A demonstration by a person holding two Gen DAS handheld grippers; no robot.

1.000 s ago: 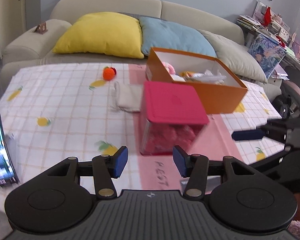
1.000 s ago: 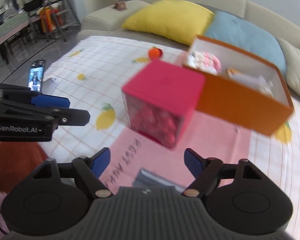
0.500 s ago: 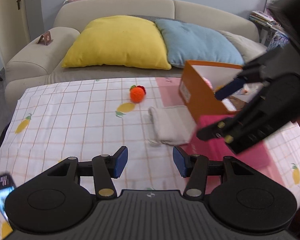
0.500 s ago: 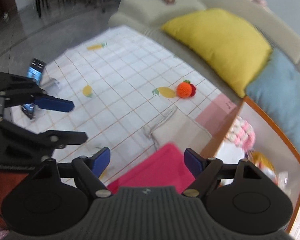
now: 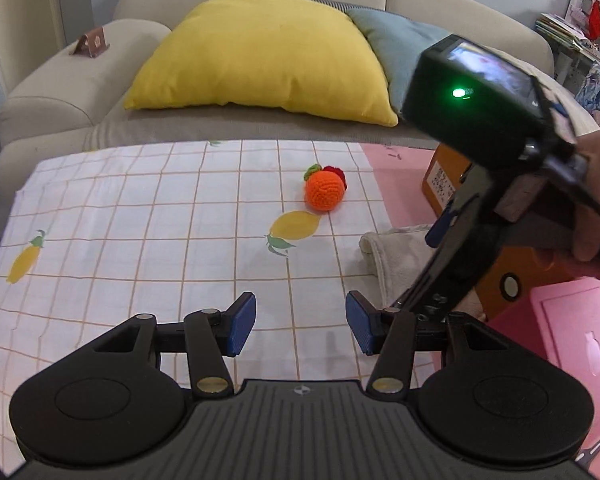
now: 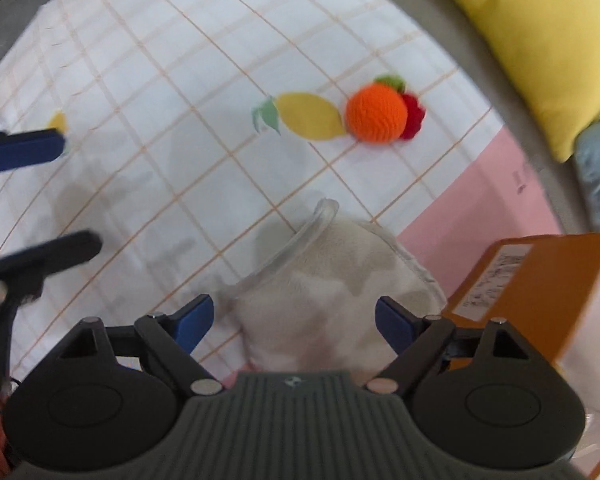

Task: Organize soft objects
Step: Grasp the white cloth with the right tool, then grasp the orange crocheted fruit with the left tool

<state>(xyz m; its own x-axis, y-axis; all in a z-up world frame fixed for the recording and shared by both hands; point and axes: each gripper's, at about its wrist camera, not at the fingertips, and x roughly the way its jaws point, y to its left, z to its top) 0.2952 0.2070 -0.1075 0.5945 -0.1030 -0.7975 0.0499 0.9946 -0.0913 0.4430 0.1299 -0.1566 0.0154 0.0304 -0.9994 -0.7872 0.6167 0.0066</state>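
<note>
Both tongs have swung left since a second ago: the pink box that sat straight ahead of my left tongs [image 5: 300, 326] is now off at the right edge, and my right tongs [image 6: 294, 324] have tipped over to point down at the cloth [image 6: 332, 292]. Their jaws have just been opening and stand spread wide, with the folded cream cloth below and between the pads; I see no pad pressing on it. My left tongs hang spread about halfway over bare desk [image 5: 140, 240], nothing between the pads.

Nearest on the right is the pink box [image 5: 568, 332], with only its lid and corner showing. Just past it the cloth lies flat on the checked tablecloth, its right edge touching or just beside the orange box [image 6: 540, 280]; I cannot tell which. In the left view my hand [image 5: 596, 200] and the right tongs' body cover most of the cloth and the orange box.

Further out, a crocheted orange [image 5: 325, 195] with a green leaf and a red bit behind it sits beside a printed lemon, well apart from the cloth. Beyond the desk are a yellow cushion [image 5: 268, 56] and a blue cushion [image 5: 392, 46] on the sofa [image 5: 60, 92]
</note>
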